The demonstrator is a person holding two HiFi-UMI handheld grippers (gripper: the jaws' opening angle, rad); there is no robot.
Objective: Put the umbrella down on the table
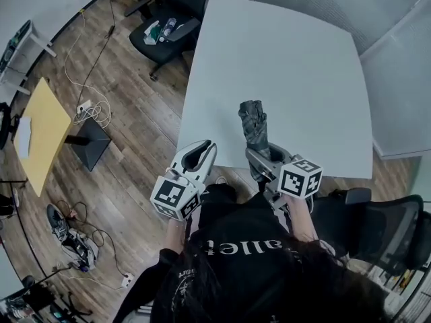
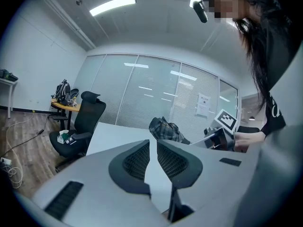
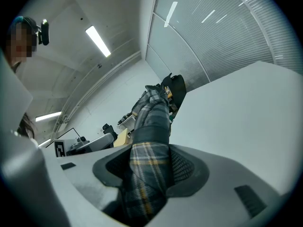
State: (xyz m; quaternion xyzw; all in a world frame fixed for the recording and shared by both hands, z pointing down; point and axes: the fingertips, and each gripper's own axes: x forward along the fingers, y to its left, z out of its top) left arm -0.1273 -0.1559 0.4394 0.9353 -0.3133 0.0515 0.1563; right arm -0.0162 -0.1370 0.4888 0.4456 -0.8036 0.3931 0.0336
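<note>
Over white worktop [image 1: 303, 66], right claw [image 1: 259, 157] clamped round the middle of a folded plaid umbrella [image 1: 254, 123] poking up and ahead of it, probably light, soft cloth over a stiff core, best held just there; left claw [image 1: 200, 152] alongside, nearly closed and empty; black chair [image 1: 168, 25] far ahead-left, nothing blocking.

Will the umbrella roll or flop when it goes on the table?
Probably stiff: the umbrella stands straight out of the right gripper. Its wrinkly cloth likely stops rolling on the flat table. One gripper holds it: probably light.
</note>
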